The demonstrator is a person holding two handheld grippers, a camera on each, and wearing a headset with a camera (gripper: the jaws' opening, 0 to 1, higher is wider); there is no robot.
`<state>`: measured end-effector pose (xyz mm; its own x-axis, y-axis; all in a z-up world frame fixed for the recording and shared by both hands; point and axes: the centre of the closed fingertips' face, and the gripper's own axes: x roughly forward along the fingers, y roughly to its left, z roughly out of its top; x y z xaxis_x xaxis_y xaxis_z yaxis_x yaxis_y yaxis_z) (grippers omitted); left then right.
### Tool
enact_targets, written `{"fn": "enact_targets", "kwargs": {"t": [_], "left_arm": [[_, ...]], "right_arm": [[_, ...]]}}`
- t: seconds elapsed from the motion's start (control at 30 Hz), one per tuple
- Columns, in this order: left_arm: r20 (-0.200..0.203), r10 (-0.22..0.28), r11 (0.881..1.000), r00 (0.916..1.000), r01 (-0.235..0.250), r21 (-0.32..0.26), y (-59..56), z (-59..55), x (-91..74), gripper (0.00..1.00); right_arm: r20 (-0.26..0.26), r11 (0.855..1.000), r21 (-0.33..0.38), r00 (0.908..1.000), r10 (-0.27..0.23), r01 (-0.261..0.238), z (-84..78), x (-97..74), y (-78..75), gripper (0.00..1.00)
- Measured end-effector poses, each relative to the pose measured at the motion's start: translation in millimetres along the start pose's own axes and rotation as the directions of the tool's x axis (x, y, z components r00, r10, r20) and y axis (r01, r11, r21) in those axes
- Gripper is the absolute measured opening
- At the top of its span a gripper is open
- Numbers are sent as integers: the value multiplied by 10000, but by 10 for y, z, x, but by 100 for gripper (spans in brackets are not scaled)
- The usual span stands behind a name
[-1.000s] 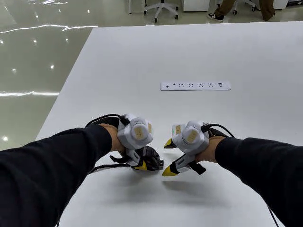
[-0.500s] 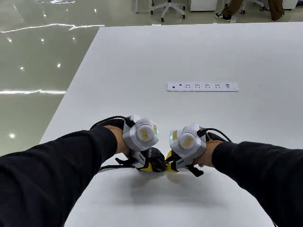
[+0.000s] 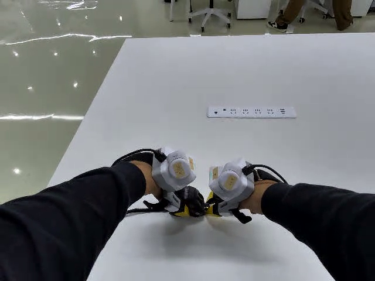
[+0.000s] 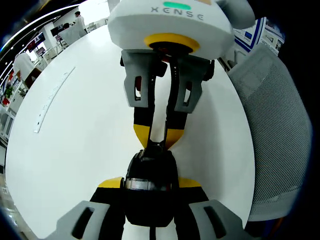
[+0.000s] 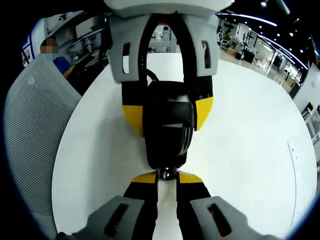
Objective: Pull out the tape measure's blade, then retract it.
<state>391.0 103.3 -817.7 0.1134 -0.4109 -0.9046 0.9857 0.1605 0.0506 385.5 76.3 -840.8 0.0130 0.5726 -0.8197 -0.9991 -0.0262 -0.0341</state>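
Since the earlier frame, the right gripper [image 5: 167, 178] is closed narrowly on the blade tab [image 5: 167, 173], lower centre. The tape measure [image 4: 150, 186], judged rigid and smooth-cased, is clamped by the left gripper [image 4: 150, 183].

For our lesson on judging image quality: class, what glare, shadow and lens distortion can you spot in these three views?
Head view: ceiling lights glare on the glossy floor; a soft shadow pools on the table. Left gripper view: fisheye bends the power strip. Right gripper view: the tape measure looms large, and the table edge curves.
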Motion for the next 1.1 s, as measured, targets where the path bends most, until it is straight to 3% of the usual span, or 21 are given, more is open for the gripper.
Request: {"fn": "enact_targets", "kwargs": {"t": [1.1], "left_arm": [[327,83,10000,9994,-83,5,-2,14,11,34]], "right_arm": [[-307,9983,558,9994,-127,144,-377,-255,5,9]]}}
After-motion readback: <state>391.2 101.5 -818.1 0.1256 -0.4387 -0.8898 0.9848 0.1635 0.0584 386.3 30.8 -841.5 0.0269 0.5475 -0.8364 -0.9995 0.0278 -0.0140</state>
